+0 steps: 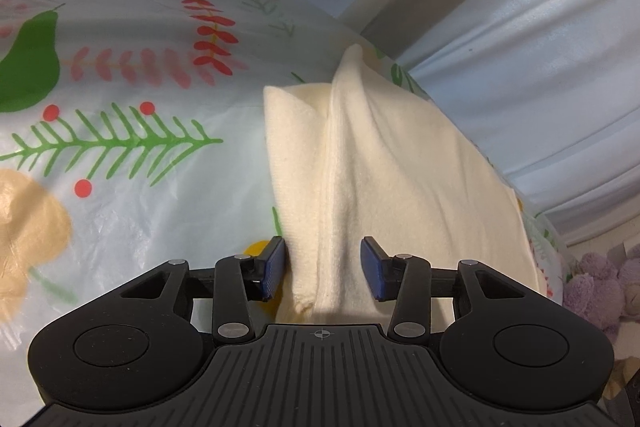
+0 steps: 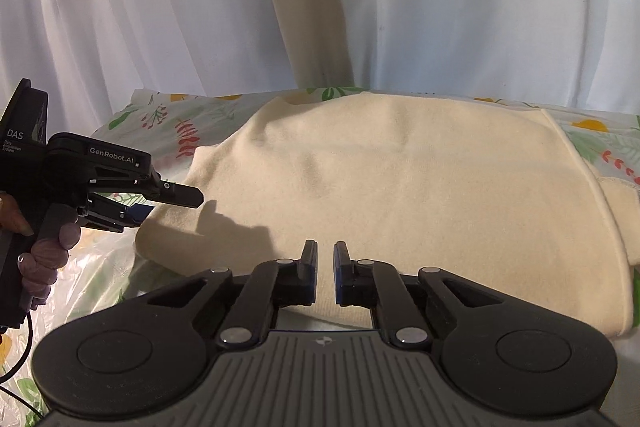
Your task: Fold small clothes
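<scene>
A cream garment (image 2: 400,187) lies folded on the floral plastic sheet (image 2: 168,115). In the left wrist view a raised ridge of this garment (image 1: 352,155) runs toward me and passes between the blue pads (image 1: 276,267). My left gripper (image 1: 324,267) stands open around that ridge, the left pad against the fabric, the right pad apart from it. From the right wrist view, the left gripper (image 2: 160,205) sits at the garment's left corner, held by a hand (image 2: 48,255). My right gripper (image 2: 325,259) hovers over the garment's near edge, shut to a narrow slit with no fabric pinched.
White curtains (image 2: 480,7) hang behind the table's far edge, with a beige pillar (image 2: 304,7) between them. A purple plush toy (image 1: 600,287) lies off the table's right side. The floral sheet (image 1: 120,147) stretches bare to the left of the garment.
</scene>
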Motion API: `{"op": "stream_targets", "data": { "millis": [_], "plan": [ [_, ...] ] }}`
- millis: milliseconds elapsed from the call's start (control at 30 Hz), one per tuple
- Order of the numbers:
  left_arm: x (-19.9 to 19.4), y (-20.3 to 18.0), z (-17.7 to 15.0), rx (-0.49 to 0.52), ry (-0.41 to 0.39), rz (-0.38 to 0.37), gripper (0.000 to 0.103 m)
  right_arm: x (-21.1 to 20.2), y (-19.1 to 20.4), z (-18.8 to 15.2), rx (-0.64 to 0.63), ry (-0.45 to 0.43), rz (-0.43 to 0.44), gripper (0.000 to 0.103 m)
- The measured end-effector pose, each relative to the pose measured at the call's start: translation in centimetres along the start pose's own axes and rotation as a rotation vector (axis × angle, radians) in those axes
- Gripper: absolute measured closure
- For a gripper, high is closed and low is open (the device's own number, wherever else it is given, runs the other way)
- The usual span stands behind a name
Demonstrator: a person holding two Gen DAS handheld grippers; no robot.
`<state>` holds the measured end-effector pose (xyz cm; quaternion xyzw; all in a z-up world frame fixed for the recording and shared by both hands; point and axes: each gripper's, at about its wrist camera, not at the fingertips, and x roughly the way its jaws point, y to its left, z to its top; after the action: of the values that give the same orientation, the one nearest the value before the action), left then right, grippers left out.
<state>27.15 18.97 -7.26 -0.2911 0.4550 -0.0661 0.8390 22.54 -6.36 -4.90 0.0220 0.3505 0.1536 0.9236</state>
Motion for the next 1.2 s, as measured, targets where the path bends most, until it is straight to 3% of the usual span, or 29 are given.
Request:
{"op": "stream_targets", "data": {
  "millis": [167, 367, 500, 667, 767, 800, 933, 1067, 1200],
  "plan": [
    [-0.2, 1.7, 0.4, -0.081, -0.004, -0.068, 0.049, 0.6, 0.8, 0.0, -0.018, 0.014, 0.000, 0.097],
    [0.7, 1.7, 1.1, -0.109, 0.014, -0.120, 0.052, 1.2, 1.1, 0.0, -0.012, 0.015, 0.008, 0.097],
    [1.4, 1.9, 1.3, -0.141, 0.032, -0.110, 0.075, 1.4, 1.5, 0.2, -0.009, 0.008, 0.017, 0.097],
    [1.1, 1.8, 1.5, -0.148, 0.025, -0.134, 0.081, 1.8, 2.4, 0.0, -0.016, -0.007, 0.027, 0.097],
    [0.5, 1.4, 1.8, -0.161, 0.015, -0.181, 0.082, 3.7, 2.7, -0.6, -0.044, 0.073, -0.023, 0.097],
    [0.3, 1.1, 1.9, -0.170, 0.013, -0.195, 0.082, 3.6, 2.6, -0.9, -0.048, 0.054, -0.014, 0.097],
    [-0.8, -1.8, 2.3, -0.118, -0.009, -0.222, 0.082, 1.7, 1.4, -0.7, 0.028, 0.004, 0.047, 0.097],
    [-0.9, -6.4, 2.1, -0.047, -0.012, -0.281, 0.082, -1.4, -0.6, -0.5, 0.069, -0.119, -0.019, 0.097],
    [1.5, -11.2, 0.7, 0.041, 0.026, -0.292, 0.082, -3.4, -3.0, -0.4, 0.100, -0.188, -0.073, 0.097]
  ]
}}
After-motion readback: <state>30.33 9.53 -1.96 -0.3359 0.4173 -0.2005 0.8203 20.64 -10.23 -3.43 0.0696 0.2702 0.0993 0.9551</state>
